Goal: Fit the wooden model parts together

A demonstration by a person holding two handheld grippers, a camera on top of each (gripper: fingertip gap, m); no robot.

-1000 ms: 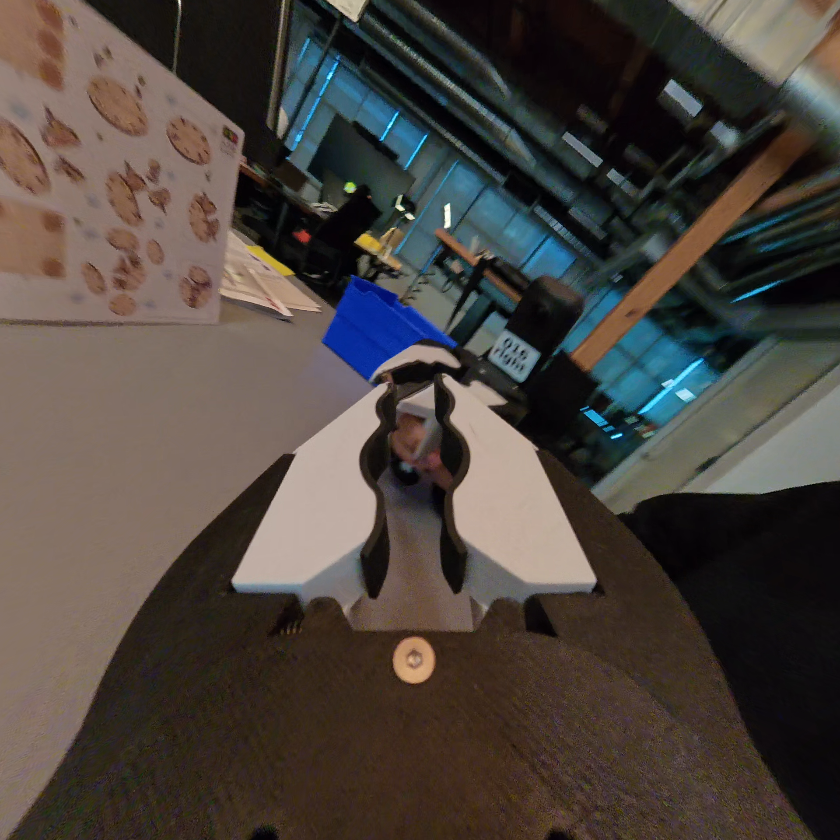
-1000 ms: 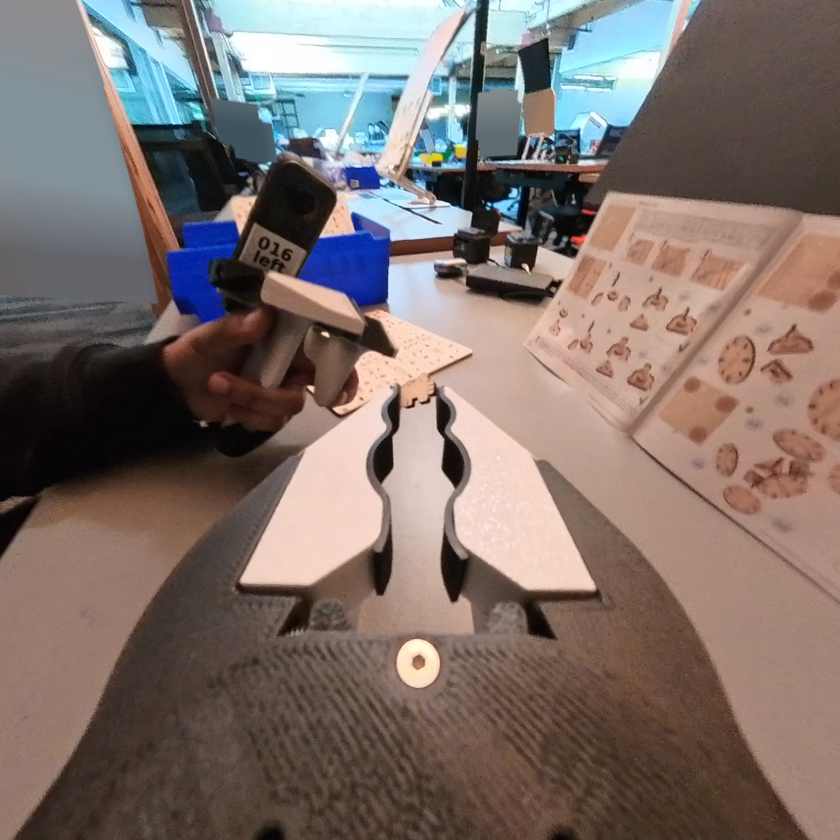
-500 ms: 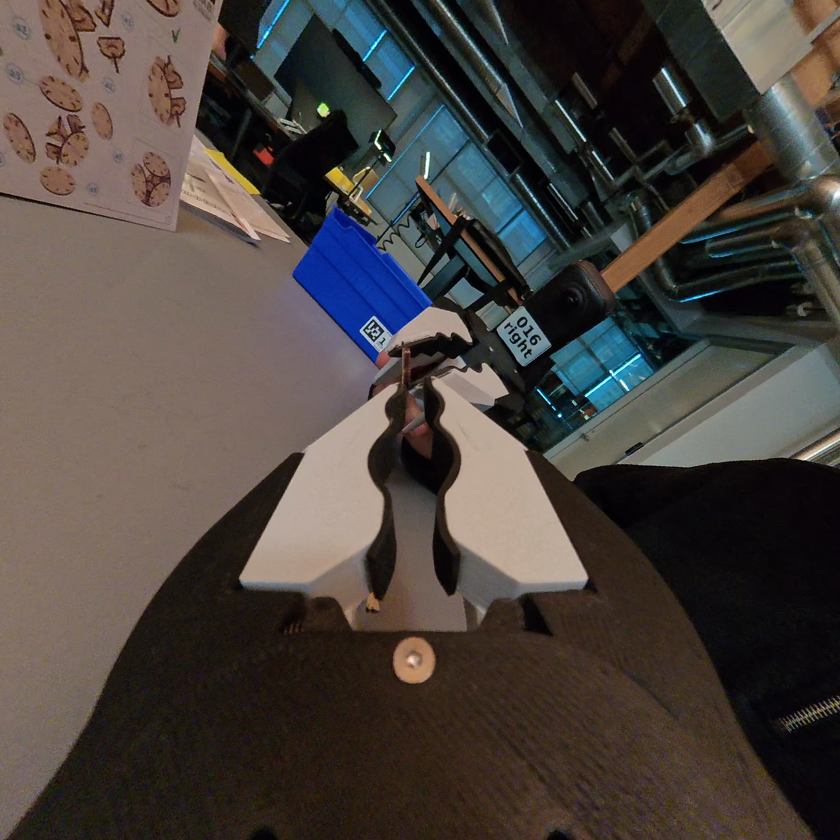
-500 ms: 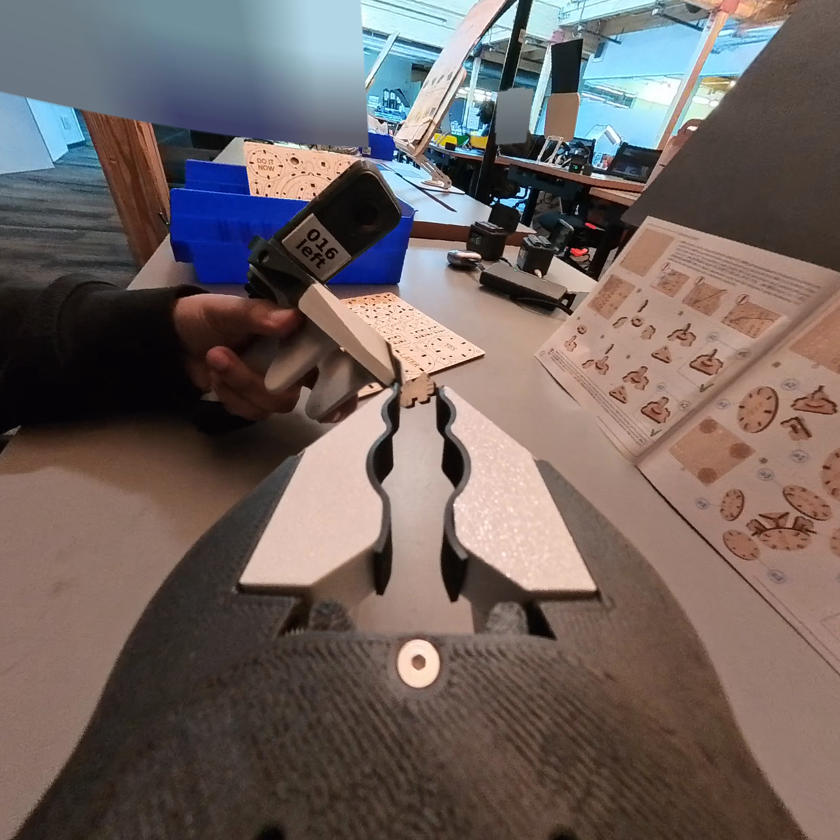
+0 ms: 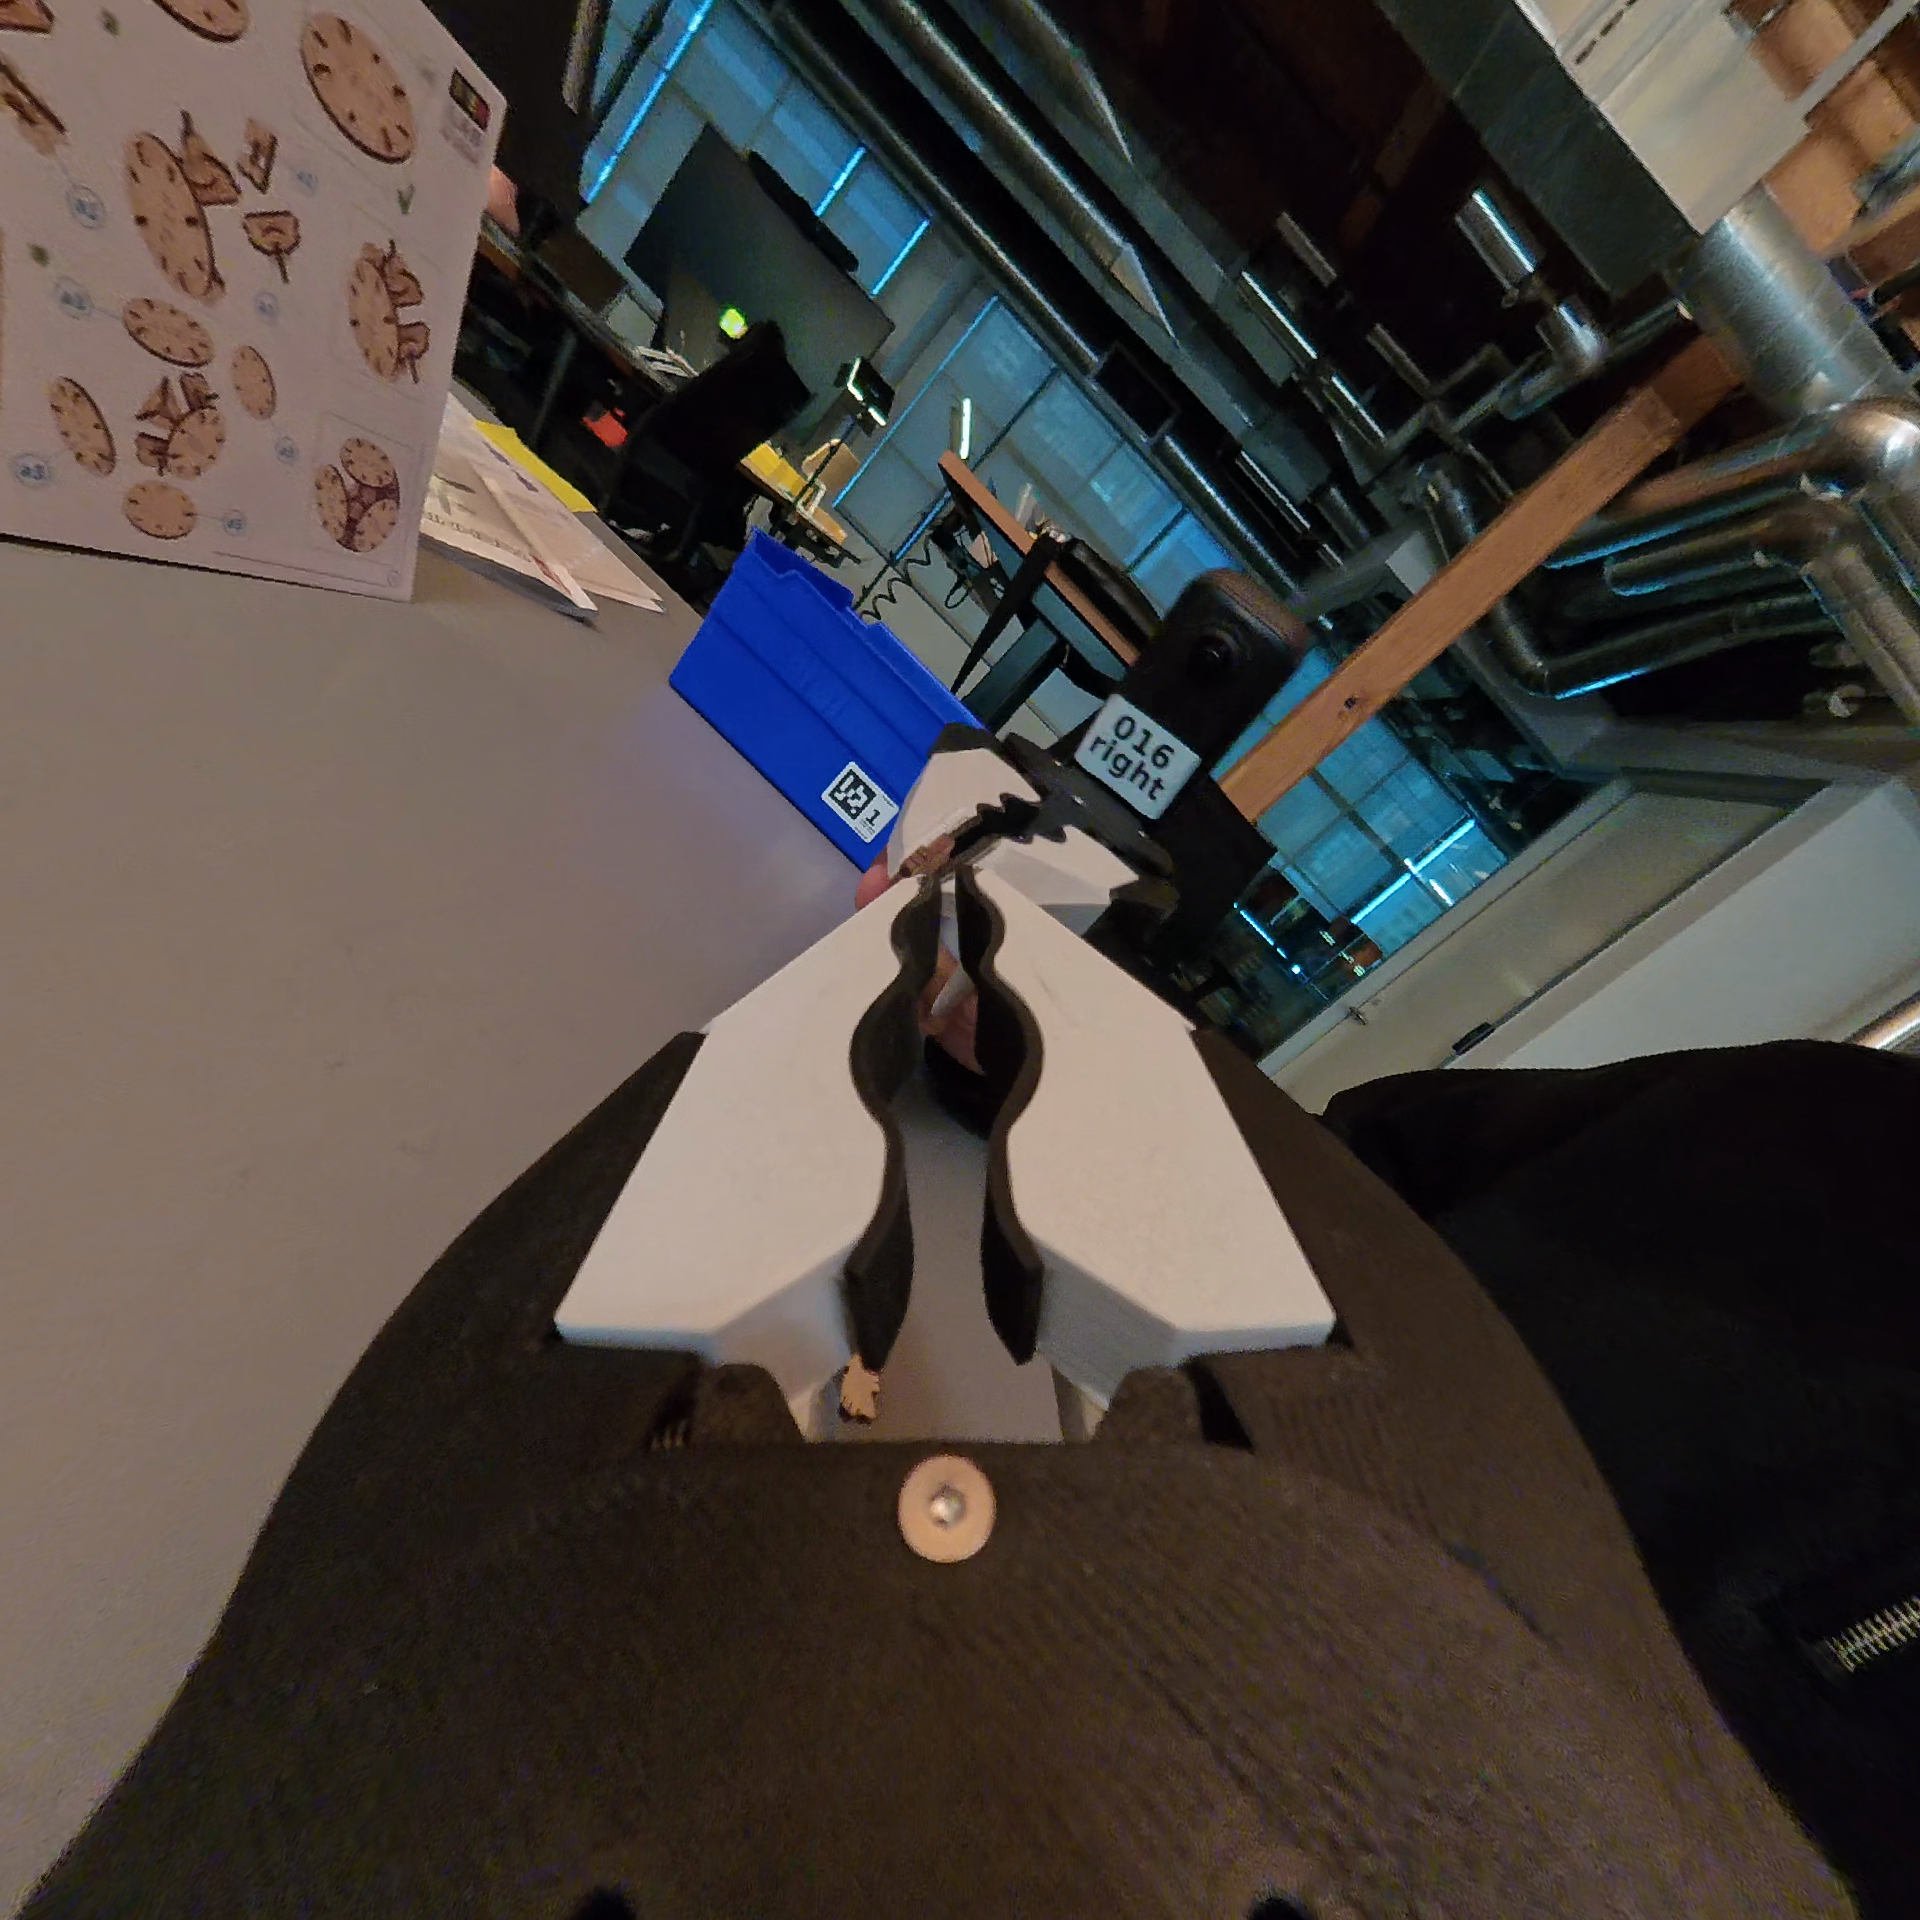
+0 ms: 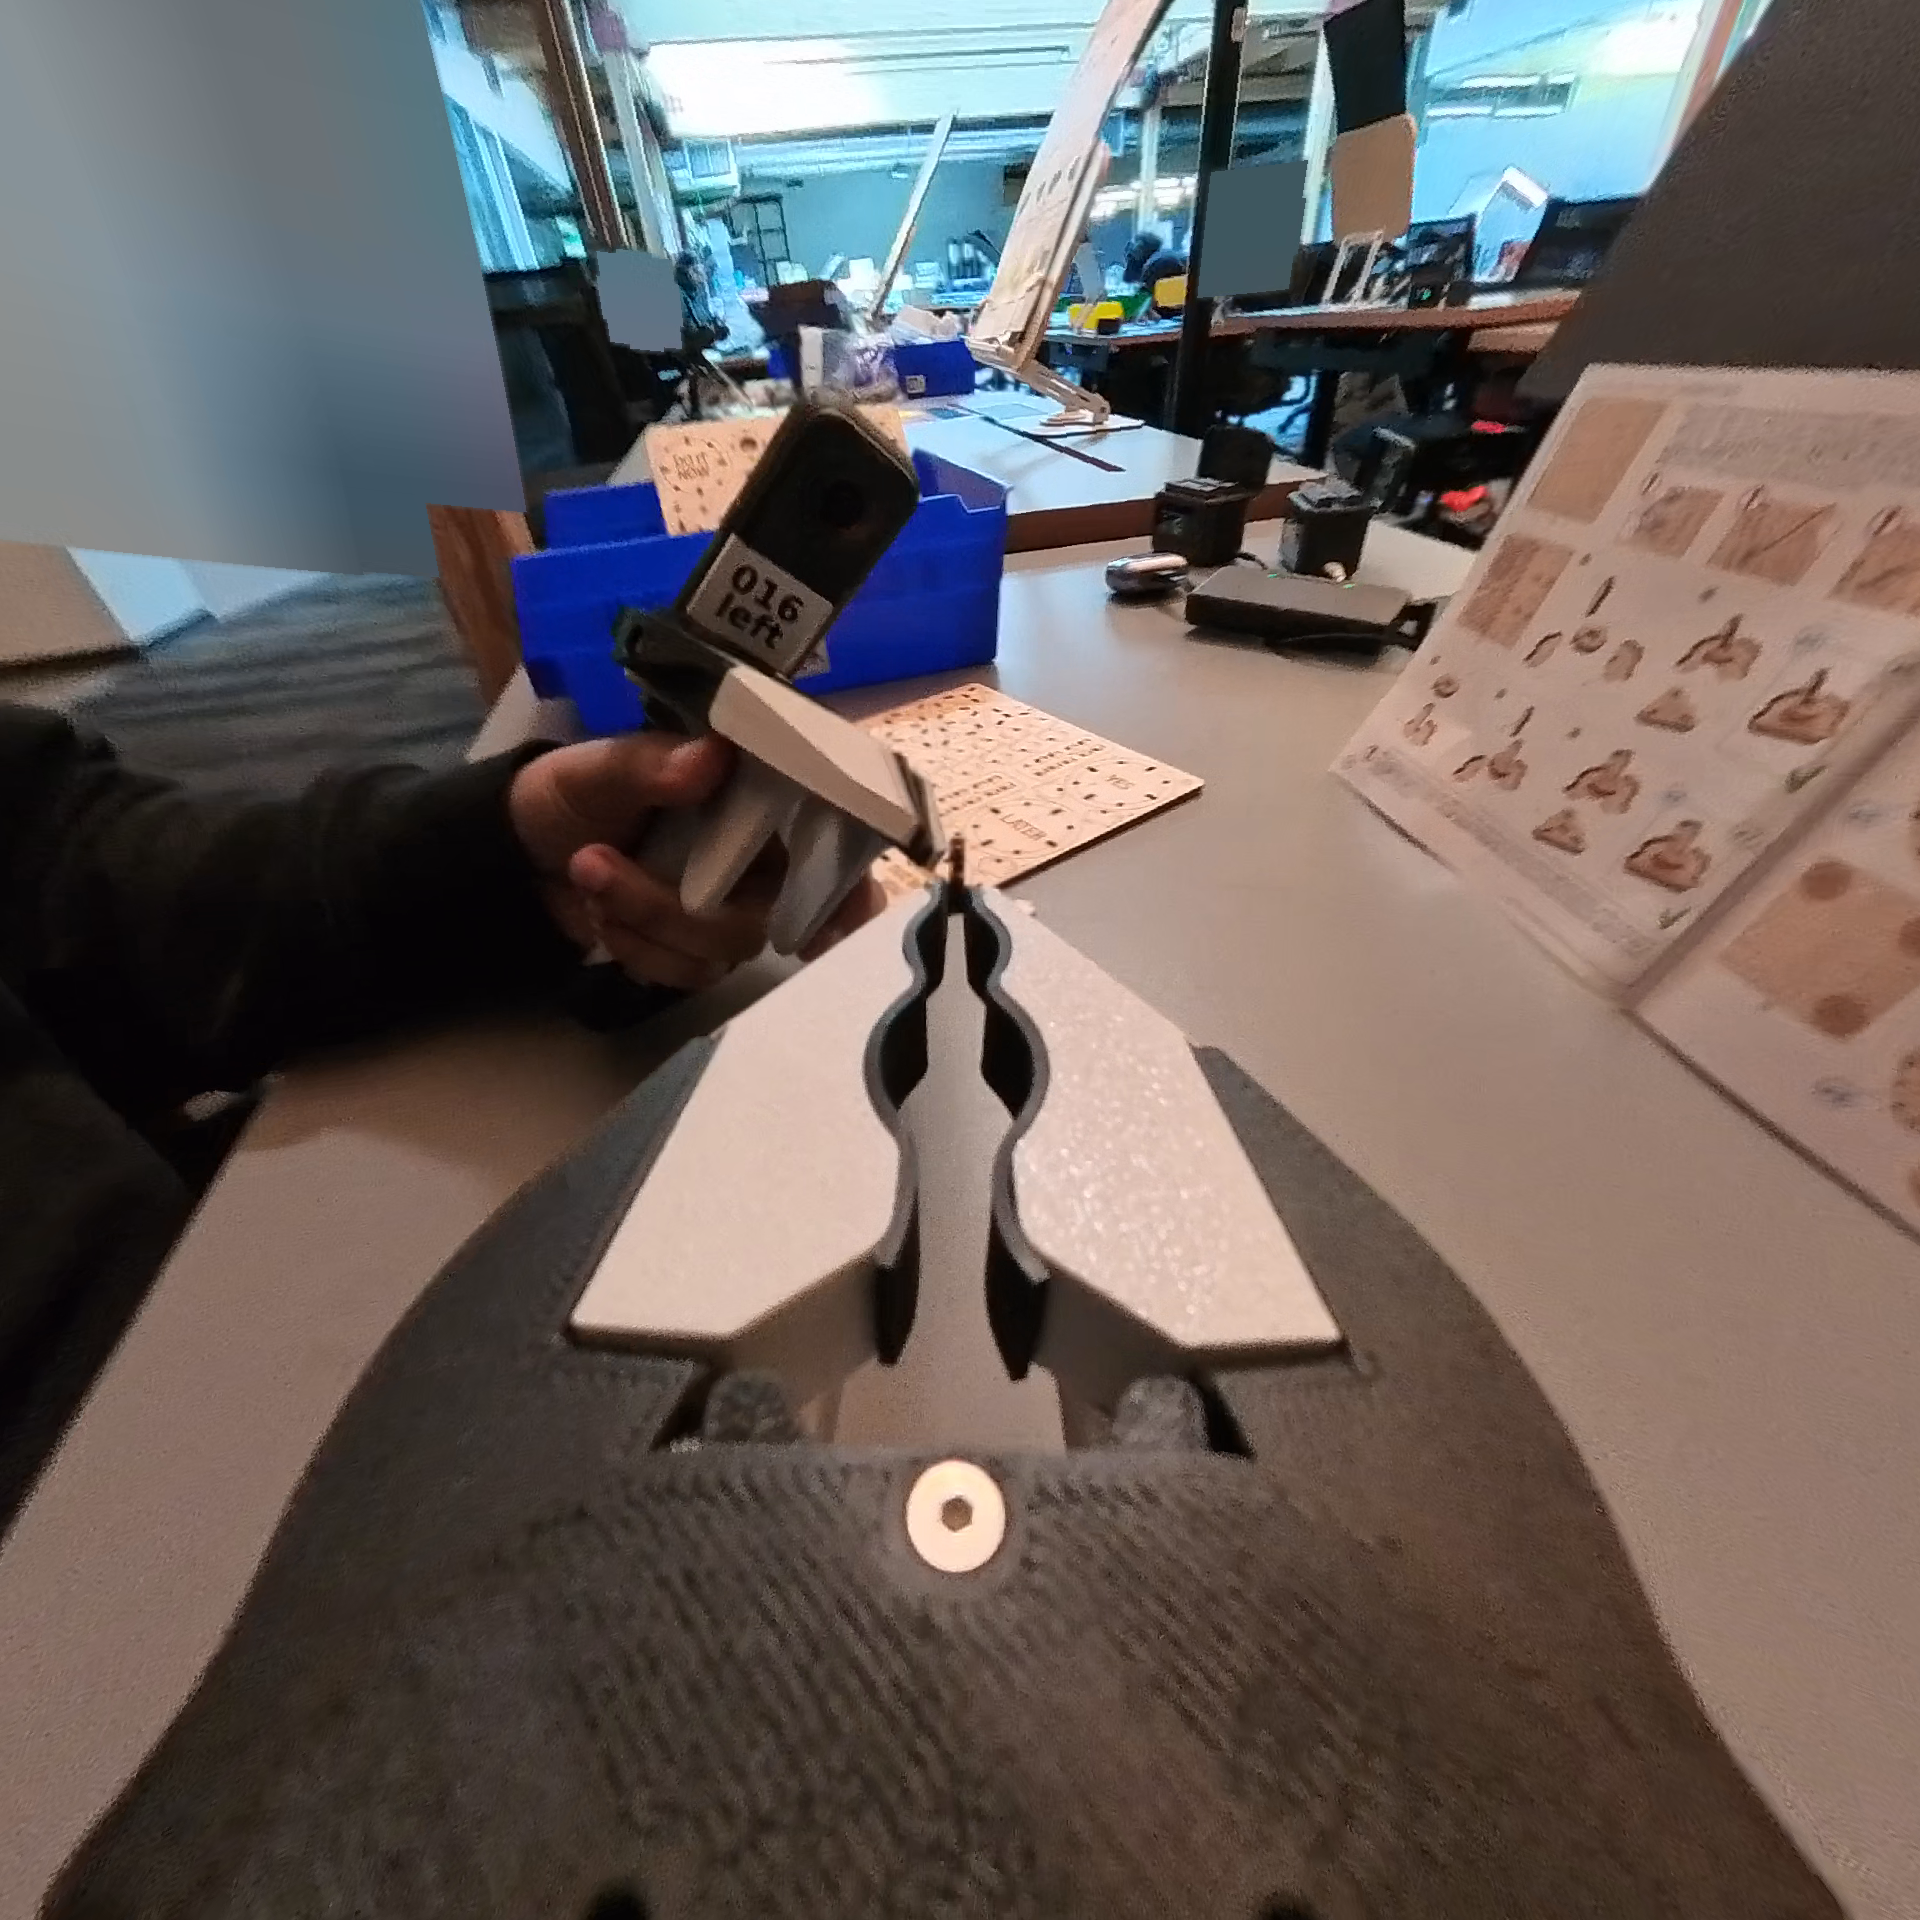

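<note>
Grey table (image 6: pixel 1299 987): right gripper (image 6: pixel 953 896) and left gripper (image 5: pixel 940 883) both clenched on one small wooden piece (image 6: pixel 954 862), near blue bin (image 6: pixel 914 613).

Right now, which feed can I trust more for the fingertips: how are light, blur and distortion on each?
Left wrist view: dim and tilted, with wide-angle stretching at the edges; the blue bin and right gripper read sharp enough. Right wrist view: brighter, windows blown out at top, smeared toward the edges; the left gripper, hand and wooden sheet look slightly soft.
</note>
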